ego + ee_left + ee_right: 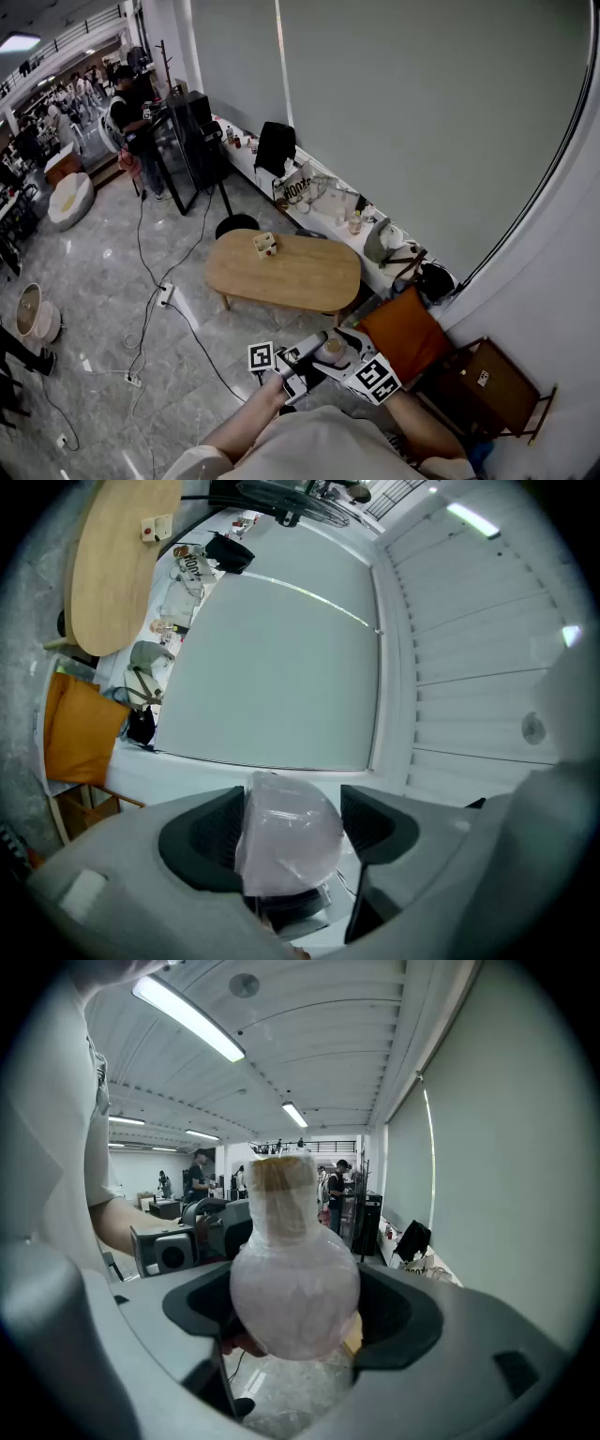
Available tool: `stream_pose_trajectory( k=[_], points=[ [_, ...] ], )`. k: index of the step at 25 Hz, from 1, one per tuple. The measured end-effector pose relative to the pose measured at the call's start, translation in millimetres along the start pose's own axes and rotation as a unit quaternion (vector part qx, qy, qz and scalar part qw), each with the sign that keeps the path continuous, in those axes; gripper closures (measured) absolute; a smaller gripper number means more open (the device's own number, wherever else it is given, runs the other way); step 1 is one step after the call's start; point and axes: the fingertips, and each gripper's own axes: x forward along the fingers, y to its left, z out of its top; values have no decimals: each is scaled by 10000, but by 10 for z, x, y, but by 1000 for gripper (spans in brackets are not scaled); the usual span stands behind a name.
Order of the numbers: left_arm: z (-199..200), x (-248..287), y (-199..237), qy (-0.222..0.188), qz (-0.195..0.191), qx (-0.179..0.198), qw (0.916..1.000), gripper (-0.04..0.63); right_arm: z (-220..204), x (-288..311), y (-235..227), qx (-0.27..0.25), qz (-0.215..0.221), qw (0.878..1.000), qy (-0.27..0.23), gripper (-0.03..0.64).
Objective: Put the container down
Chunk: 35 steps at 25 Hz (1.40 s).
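Observation:
The container (329,350) is a clear, bulbous jar with a brownish top, held up in front of my chest, well above the floor. In the right gripper view the container (291,1279) stands upright and fills the gap of my right gripper (295,1314), both pads against its belly. In the left gripper view the container (286,841) shows as a cloudy dome between the jaws of my left gripper (292,829), touching both sides. From the head view my left gripper (307,357) and right gripper (345,362) meet at the jar from either side.
An oval wooden low table (300,277) carries a small box (265,245) ahead of me. An orange cushion (405,333) and a brown box (487,380) lie at the right by the wall. Cables (159,309) cross the floor at the left. A cluttered white shelf (328,211) runs along the wall.

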Motion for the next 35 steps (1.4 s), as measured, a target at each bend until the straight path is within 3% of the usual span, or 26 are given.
stream_pose_trajectory(
  k=[19,35],
  points=[
    [71,-104,-11,36,45,-65,10000,275,6,140,46,66,-28,9999,80,229],
    [282,-638,-119,210,48,-280,9994,276,86,593,411,152,-223,9996,117,230]
  ],
)
